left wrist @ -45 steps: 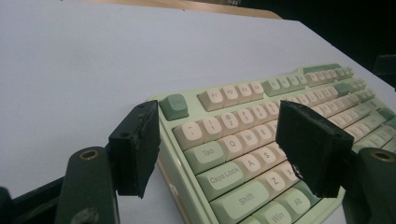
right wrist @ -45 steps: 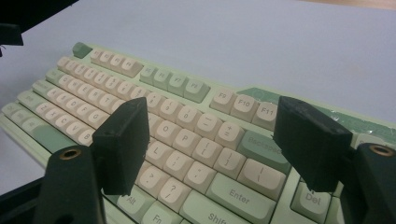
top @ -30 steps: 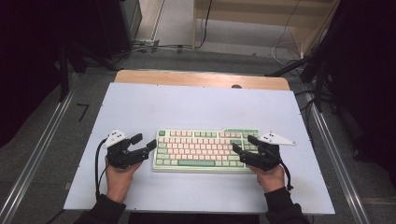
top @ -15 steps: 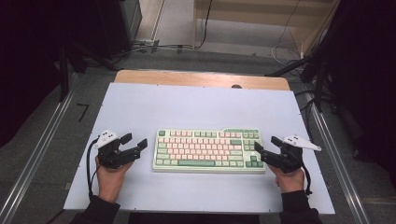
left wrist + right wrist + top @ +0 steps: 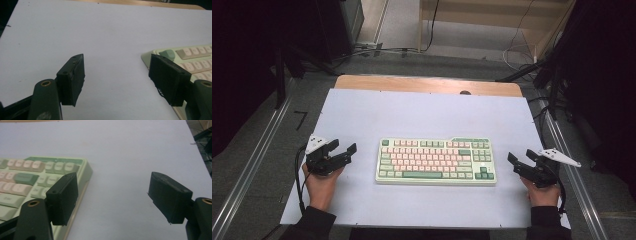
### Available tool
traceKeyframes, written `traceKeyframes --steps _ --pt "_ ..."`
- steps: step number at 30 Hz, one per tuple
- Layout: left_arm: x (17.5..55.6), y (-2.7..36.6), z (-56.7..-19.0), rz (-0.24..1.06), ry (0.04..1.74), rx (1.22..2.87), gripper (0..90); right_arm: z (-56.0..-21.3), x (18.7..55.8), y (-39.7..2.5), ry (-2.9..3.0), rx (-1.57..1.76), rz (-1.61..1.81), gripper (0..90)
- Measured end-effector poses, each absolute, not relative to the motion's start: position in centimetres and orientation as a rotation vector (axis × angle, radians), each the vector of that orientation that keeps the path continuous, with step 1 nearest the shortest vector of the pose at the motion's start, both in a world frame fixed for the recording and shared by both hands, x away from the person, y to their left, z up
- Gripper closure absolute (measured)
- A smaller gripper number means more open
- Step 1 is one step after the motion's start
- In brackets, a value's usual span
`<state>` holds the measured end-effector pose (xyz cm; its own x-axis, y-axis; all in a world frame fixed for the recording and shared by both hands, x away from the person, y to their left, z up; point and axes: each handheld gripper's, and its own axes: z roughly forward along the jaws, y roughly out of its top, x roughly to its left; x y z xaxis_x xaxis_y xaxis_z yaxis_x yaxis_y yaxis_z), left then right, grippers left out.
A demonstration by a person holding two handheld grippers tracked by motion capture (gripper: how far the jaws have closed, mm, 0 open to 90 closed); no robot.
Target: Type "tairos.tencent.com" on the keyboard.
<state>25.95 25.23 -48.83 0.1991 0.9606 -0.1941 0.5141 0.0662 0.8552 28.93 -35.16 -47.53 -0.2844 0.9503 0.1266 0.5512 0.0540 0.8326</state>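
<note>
Keyboard [image 5: 435, 161] between both tools — left tool [image 5: 343, 151] released, right tool [image 5: 518, 165] released, apart from it.

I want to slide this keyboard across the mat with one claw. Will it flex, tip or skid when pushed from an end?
The keyboard looks like a rigid, thick-walled case, so it probably won't flex. It lies flat and low on the white mat, so tipping seems unlikely. Pushed at one end only, it may pivot rather than travel straight; how well it grips the mat cannot be told.
</note>
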Motion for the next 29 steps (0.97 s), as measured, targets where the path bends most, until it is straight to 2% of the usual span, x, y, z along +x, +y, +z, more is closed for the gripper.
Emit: traceKeyframes --steps 9,29 --pt "26.7 25.8 -49.3 0.645 1.491 1.559 29.8 -48.6 29.6 -37.2 1.841 1.576 1.076 22.1" --pt "27.1 26.0 -49.6 0.621 1.525 1.554 29.8 -49.0 29.9 -37.2 1.846 1.595 1.056 22.1"
